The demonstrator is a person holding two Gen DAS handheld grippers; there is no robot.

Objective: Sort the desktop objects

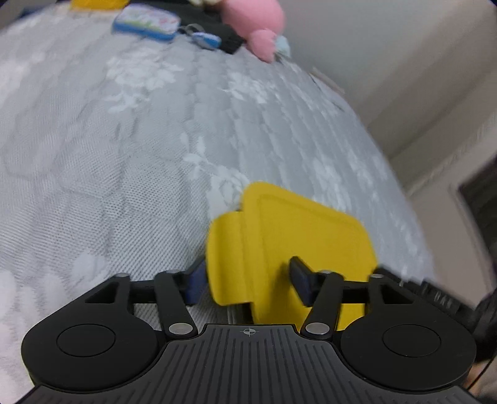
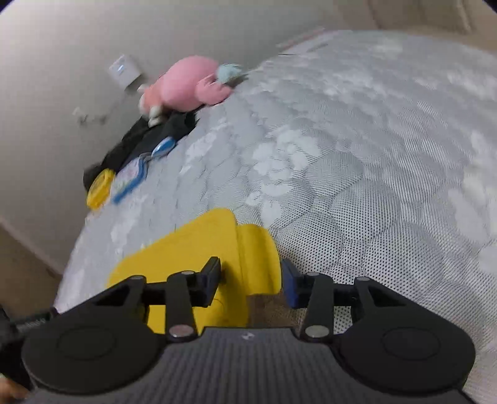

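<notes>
A yellow felt holder (image 1: 304, 230) with a folded flap at each end hangs just above the grey flowered mattress (image 1: 124, 155). My left gripper (image 1: 248, 284) is shut on its left flap, one finger behind the flap's edge and the other pressed on the body. My right gripper (image 2: 251, 281) is shut on the holder's (image 2: 192, 245) right flap in the same way. Far across the mattress (image 2: 372, 155) lie a pink plush toy (image 2: 186, 84), a blue-edged printed pouch (image 2: 130, 177) and a small blue tag (image 2: 164, 146).
The pink plush (image 1: 257, 18), the pouch (image 1: 146, 21) and the blue tag (image 1: 206, 40) sit by a black cloth (image 1: 230, 40) near the far edge. A second yellow item (image 2: 99, 189) lies beside the pouch. A cream wall (image 2: 62, 62) with a socket (image 2: 124, 70) borders the mattress.
</notes>
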